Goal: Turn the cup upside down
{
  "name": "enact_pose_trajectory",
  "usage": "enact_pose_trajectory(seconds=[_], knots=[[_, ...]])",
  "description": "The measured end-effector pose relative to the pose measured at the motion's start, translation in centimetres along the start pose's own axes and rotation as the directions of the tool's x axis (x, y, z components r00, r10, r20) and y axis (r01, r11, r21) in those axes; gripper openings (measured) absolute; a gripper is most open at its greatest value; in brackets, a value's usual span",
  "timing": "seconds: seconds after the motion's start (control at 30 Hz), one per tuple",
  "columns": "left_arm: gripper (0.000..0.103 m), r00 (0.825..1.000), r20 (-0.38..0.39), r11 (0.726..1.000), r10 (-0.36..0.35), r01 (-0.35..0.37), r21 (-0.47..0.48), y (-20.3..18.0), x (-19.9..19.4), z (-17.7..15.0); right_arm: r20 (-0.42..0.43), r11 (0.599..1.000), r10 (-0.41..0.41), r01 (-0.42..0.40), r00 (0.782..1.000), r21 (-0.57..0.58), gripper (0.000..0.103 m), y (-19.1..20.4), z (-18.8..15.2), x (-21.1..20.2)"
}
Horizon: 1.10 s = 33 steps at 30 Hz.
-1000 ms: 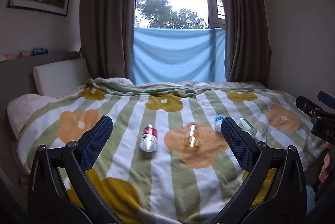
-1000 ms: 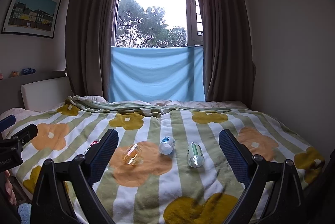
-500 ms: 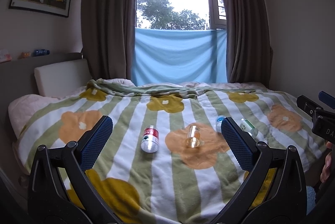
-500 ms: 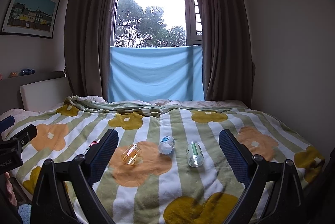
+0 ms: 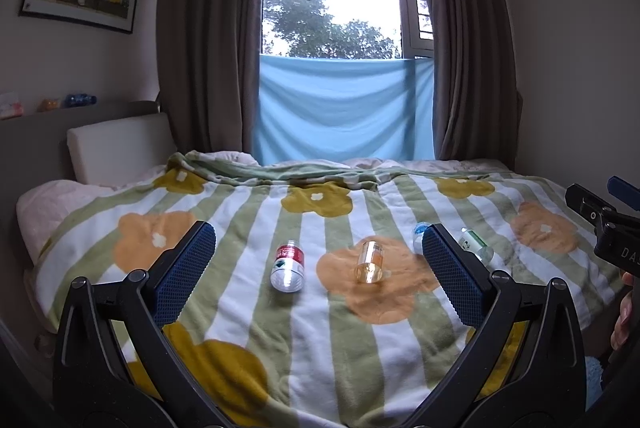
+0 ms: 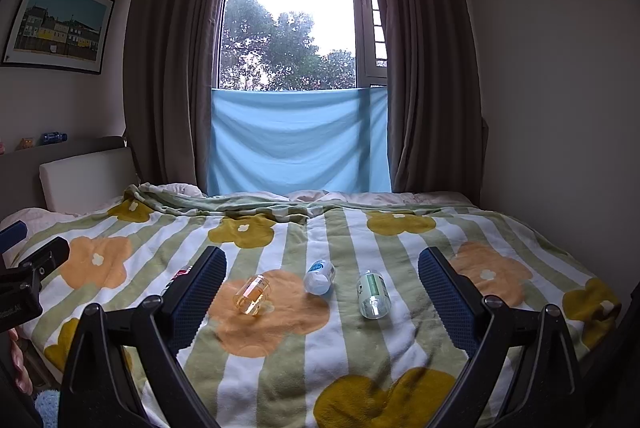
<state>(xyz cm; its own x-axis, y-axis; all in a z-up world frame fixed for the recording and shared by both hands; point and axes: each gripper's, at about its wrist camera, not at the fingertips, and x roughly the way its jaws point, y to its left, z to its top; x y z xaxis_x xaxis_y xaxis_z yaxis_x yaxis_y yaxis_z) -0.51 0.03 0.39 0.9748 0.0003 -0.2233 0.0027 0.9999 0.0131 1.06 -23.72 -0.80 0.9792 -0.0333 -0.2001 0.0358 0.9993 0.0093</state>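
Left wrist view: left claw [image 5: 318,268] spread wide, holding nothing, above the bed [image 5: 240,308]; amber cup [image 5: 370,262] lies sideways. Right claw [image 6: 322,288] likewise spread, empty.

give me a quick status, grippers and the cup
Left gripper and right gripper open, above the bed, holding nothing. Amber cup on its side on the blanket, untouched. Three small bottles beside it; approach clear.

Home bedroom: blanketed bed [image 5: 248,212], curtained window [image 6: 292,20].
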Motion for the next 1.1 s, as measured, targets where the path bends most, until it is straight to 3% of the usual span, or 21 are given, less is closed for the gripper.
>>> enact_pose_trajectory(seconds=[0.43, 0.63, 0.93, 1.1], knots=[[0.103, 0.999, -0.039, 1.000, -0.014, 0.013, -0.011, 0.4, 1.4, -0.1, -0.012, 1.000, 0.000, 0.000, 1.000, -0.002, 0.096, 0.1, -0.7, 0.5], [0.103, 0.987, -0.140, 0.997, -0.078, 0.075, -0.028, 0.6, 5.9, 0.4, -0.045, 1.000, 0.014, -0.014, 0.999, -0.014, 0.096, 0.5, -1.2, 2.2], [0.103, 0.924, -0.333, 0.981, -0.188, 0.196, -0.008, -1.5, 18.4, 0.4, -0.154, 0.998, 0.066, -0.068, 0.986, -0.008, 0.096, 0.9, -3.9, 7.4], [0.103, 0.867, -0.458, 0.974, -0.198, 0.228, 0.011, -3.4, 26.4, -0.9, -0.212, 0.996, 0.087, -0.088, 0.973, 0.003, 0.096, 0.9, -5.7, 10.8]])
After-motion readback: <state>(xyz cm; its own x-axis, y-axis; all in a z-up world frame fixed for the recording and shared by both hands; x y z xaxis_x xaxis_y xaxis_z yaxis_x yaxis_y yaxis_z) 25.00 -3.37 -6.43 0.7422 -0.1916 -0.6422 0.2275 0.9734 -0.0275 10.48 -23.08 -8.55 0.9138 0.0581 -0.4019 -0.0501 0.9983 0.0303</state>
